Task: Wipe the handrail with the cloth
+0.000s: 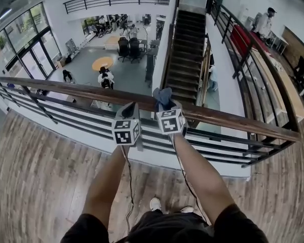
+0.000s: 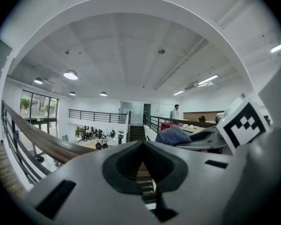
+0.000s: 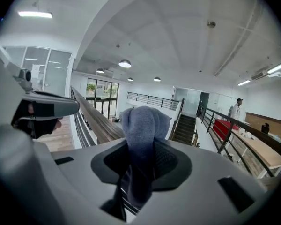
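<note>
Wood rail (image 1: 55,86) runs L to R across the head view, dark bars (image 1: 50,113) under it, a drop to the lower floor (image 1: 104,62) on the far side. Its left stretch is bare; no dirt or wet streak shows, so can't judge how much is done.

Near mid-span, left tongs (image 1: 129,108) sit at the rail's near edge, tips pressed together w/ nothing btw them. Their own view shows only rail and hall beyond. Prob. idle, parked close so as not to block the wiping side.

Just right of them, right tongs (image 1: 165,107) are clamped on the cloth (image 1: 163,96), a blue-grey wad bunched up and poking past the tips. Held that way so fabric, not plastic, meets the wood. Cloth lies over the rail top and looks to touch it, but contact can't be confirmed.

Further right, stairs (image 1: 185,59) go down; a person (image 1: 266,20) stands far right.

Next move likely needs downward pressure plus a slide along the rail. Risk: cloth slipping free and dropping over the edge.
</note>
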Tool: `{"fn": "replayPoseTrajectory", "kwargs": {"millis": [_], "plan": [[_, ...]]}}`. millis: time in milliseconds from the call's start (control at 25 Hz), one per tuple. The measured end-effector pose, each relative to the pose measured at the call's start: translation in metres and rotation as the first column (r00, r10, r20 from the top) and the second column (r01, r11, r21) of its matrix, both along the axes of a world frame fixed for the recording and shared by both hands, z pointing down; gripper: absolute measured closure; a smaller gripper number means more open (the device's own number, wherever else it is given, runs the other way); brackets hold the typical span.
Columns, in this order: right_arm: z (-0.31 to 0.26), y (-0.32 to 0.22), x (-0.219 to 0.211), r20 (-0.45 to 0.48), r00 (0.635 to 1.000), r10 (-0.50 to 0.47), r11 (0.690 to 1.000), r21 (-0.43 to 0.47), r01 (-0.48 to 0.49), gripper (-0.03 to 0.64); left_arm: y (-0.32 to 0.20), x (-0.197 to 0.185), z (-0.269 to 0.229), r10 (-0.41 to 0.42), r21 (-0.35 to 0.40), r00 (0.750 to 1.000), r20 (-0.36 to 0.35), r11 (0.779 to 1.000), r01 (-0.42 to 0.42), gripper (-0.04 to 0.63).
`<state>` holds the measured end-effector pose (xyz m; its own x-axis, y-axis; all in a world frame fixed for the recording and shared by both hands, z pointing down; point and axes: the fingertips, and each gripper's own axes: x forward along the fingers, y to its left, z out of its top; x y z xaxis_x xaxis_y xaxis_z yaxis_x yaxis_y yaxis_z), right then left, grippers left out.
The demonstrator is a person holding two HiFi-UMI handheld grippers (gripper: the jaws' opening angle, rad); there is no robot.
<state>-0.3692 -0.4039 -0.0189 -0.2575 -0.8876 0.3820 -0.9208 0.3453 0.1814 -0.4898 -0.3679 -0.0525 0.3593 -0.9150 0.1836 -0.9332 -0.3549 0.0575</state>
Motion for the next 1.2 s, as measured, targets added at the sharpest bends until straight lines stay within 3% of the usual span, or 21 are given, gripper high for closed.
{"fn": "replayPoseTrajectory", "kwargs": {"millis": [200,640,1000,1200], "plan": [[0.014,-0.012,-0.012,-0.051,0.999,-0.019,0.999,-0.028,0.018,0.500,-0.005,-0.003,0.005,0.003,-0.016,1.000,0.009,1.000,-0.003,0.597],[0.021,-0.018,-0.012,-0.049,0.999,0.019,0.998,-0.055,-0.021,0.500,-0.005,-0.002,0.027,0.016,-0.067,1.000,0.026,0.998,-0.014,0.597],[0.023,0.001,0.049,-0.039,0.994,0.103,0.992,-0.063,-0.106,0.500,0.004,0.031,0.025,0.064,-0.070,0.998,0.027,0.996,-0.062,0.597],[0.021,0.012,0.094,-0.024,0.988,0.155,0.985,-0.068,-0.156,0.500,0.014,0.069,0.022,0.142,-0.065,0.990,-0.004,0.988,-0.142,0.597]]}}
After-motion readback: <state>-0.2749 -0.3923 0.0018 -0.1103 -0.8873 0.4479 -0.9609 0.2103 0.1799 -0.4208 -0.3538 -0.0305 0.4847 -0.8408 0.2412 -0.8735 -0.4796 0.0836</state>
